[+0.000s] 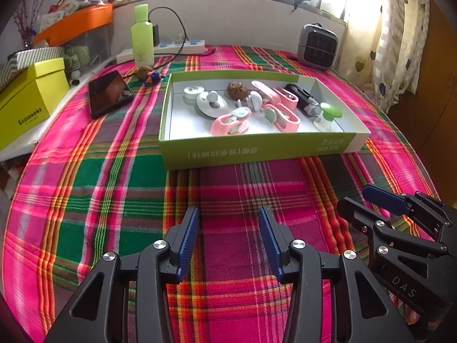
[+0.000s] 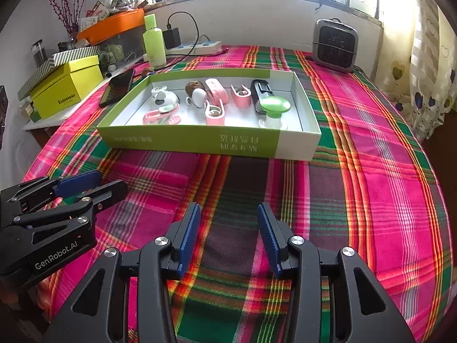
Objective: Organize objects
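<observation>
From the left wrist camera, the left gripper hangs over a desk with a bright pink, green and orange checked cloth on it. Its two blue fingers stand apart with nothing between them, only cloth below. The right gripper shows at the right edge, just beside it, also over the cloth. Farther back on the desk sits a flat green and white box with no lid. Inside it lie the small things: pink clips, a white round holder, a brown nut, a black thing and a little clear bottle with a green cap. A black phone lies on the cloth left of the box. Behind it stands a tall green bottle, and a small grey heater stands at the far right.

From the right wrist camera, the right gripper also hangs over the cloth, and its blue fingers are apart and hold nothing. The left gripper pokes in from the left, near it, with its fingers a little apart. The box sits ahead, well apart from both grippers, with the clips and the green capped bottle inside. A yellow box rests on a side shelf at the left
</observation>
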`<move>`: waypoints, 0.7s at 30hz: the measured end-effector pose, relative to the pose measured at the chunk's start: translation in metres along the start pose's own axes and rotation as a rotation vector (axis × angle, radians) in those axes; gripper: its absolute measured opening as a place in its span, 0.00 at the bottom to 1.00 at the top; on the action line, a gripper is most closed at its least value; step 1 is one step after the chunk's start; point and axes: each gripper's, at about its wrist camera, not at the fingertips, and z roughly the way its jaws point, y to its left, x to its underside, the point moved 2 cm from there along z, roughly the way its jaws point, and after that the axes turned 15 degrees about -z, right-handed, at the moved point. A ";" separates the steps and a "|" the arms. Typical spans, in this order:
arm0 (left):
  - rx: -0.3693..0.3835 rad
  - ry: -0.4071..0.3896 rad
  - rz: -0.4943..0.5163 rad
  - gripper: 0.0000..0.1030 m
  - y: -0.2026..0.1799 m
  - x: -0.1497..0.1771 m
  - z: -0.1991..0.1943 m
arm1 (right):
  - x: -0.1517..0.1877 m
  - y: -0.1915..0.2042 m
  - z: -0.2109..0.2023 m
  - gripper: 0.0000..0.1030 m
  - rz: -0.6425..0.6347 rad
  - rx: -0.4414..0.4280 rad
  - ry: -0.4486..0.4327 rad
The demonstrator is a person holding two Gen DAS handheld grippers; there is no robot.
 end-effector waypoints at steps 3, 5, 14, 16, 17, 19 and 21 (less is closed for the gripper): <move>-0.009 -0.007 0.007 0.41 -0.002 0.002 0.000 | 0.003 -0.002 0.001 0.42 0.011 0.012 0.011; -0.007 -0.010 0.008 0.42 -0.002 0.003 0.000 | 0.004 -0.003 0.000 0.42 0.009 0.031 0.016; -0.010 -0.028 0.001 0.48 -0.005 0.006 0.000 | 0.004 -0.002 0.001 0.49 -0.001 0.057 0.032; -0.011 -0.028 0.003 0.50 -0.005 0.006 0.001 | 0.005 -0.003 0.001 0.52 0.004 0.064 0.035; -0.010 -0.027 0.005 0.50 -0.005 0.006 0.001 | 0.005 -0.004 0.001 0.54 0.009 0.067 0.036; -0.013 -0.027 0.007 0.51 -0.006 0.006 0.001 | 0.006 -0.006 0.001 0.55 0.017 0.071 0.038; -0.019 -0.028 0.013 0.52 -0.007 0.006 0.001 | 0.007 -0.006 0.000 0.56 0.018 0.075 0.039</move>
